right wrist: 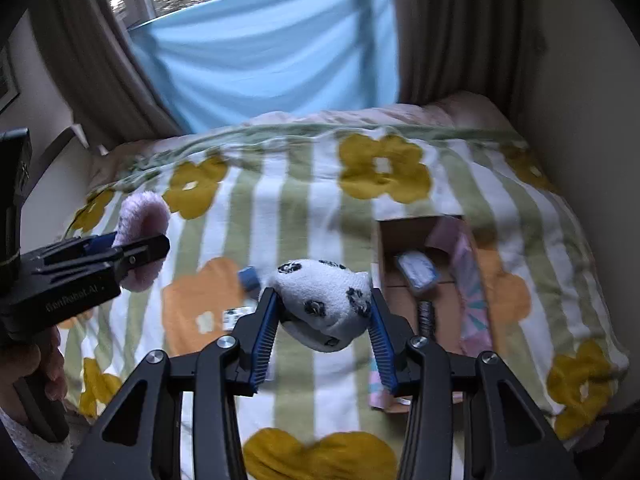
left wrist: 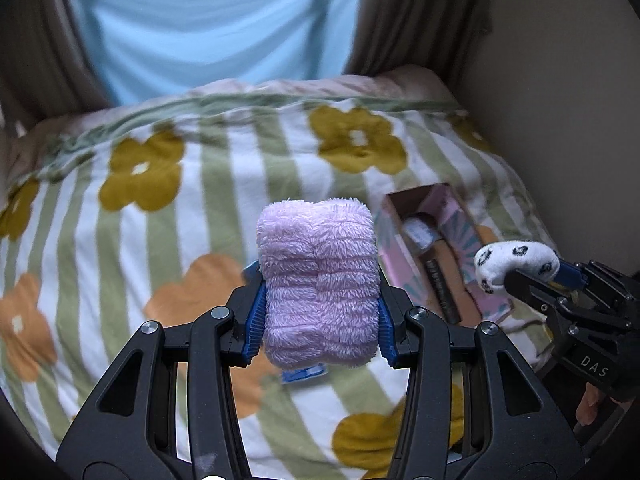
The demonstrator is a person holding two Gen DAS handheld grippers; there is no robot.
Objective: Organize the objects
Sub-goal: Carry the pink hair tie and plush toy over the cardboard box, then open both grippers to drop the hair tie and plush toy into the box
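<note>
A bed (left wrist: 208, 216) covered by a blanket with green stripes and yellow and orange flowers fills both views, with a blue cloth (right wrist: 272, 52) hung between brown curtains behind it. On the blanket, toward the wall side, lies an open cardboard box (left wrist: 394, 236) with pink patterned flaps; inside it rest a small wrapped pale packet (right wrist: 416, 270) and a dark ribbed stick-like item (left wrist: 442, 286), otherwise bare cardboard. The left hand-held gripper (left wrist: 320, 304) is clamped on a rolled lilac fluffy sock (left wrist: 318, 280), held above the blanket. The right hand-held gripper (right wrist: 324, 320) is clamped on a white sock with black spots (right wrist: 326, 300), held just beside the box. A small blue item (right wrist: 249, 277) lies on the blanket.
</note>
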